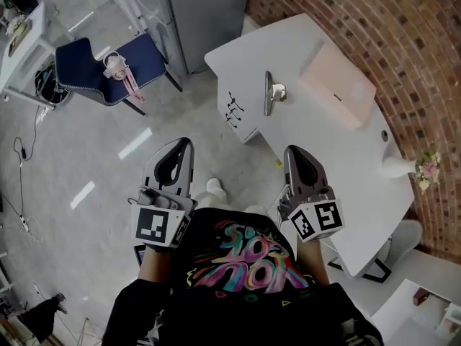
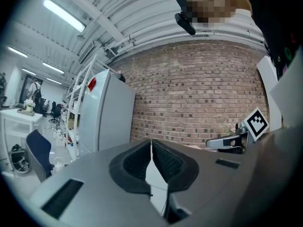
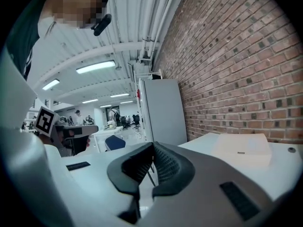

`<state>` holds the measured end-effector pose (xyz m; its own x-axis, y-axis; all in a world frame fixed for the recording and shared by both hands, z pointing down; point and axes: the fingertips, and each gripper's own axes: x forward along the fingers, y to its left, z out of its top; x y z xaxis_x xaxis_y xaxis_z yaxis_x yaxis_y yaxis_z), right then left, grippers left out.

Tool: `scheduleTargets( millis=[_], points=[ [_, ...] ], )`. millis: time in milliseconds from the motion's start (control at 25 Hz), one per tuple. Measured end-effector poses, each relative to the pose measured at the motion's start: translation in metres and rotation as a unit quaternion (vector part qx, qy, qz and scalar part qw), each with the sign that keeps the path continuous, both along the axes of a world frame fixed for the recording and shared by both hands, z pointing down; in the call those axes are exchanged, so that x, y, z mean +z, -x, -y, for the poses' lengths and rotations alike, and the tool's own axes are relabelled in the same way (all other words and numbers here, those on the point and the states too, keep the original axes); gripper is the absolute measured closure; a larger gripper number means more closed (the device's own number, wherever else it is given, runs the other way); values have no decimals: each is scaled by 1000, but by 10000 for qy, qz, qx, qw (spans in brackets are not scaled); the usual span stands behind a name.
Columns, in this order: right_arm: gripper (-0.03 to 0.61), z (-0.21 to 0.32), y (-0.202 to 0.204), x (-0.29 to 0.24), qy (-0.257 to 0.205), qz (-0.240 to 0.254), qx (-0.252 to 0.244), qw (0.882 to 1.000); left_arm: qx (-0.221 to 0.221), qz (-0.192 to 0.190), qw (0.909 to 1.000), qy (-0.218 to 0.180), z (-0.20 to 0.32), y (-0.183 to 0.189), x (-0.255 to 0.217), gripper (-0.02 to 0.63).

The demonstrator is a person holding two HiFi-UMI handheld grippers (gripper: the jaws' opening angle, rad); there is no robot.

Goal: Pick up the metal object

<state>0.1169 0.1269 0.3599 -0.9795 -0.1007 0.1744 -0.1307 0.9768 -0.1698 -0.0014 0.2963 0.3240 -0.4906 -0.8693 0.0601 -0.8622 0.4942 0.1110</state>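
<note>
The metal object, a shiny handle-like piece, lies on the white table near its left edge, seen only in the head view. My left gripper is held over the floor, well short of the table, jaws shut with nothing between them. My right gripper hovers at the table's near edge, below the metal object and apart from it. Its jaws are also shut and hold nothing.
A pale flat box lies on the table to the right of the metal object. A small vase of flowers stands by the brick wall. A blue chair and a grey cabinet stand on the floor to the left.
</note>
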Motion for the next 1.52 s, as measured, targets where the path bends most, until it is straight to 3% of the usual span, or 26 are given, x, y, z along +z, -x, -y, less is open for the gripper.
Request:
scheduleTargets(
  millis=[600, 760, 960, 1120, 1520],
  points=[
    [560, 57, 50, 36, 241, -278, 786, 9962, 509, -323, 9981, 114, 58, 71, 32, 581],
    [560, 92, 83, 45, 253, -325, 846, 9956, 753, -265, 9963, 332, 93, 104, 41, 581],
    [560, 151, 138, 46, 235, -300, 1073, 9935, 935, -308, 9948, 255, 154, 161, 37, 581],
    [560, 196, 174, 41, 257, -305, 1232, 9916, 1138, -263, 9923, 420, 203, 197, 32, 581],
    [560, 261, 187, 19, 226, -132, 1682, 9854, 1722, 5, 9846, 303, 296, 229, 4, 581]
  ],
)
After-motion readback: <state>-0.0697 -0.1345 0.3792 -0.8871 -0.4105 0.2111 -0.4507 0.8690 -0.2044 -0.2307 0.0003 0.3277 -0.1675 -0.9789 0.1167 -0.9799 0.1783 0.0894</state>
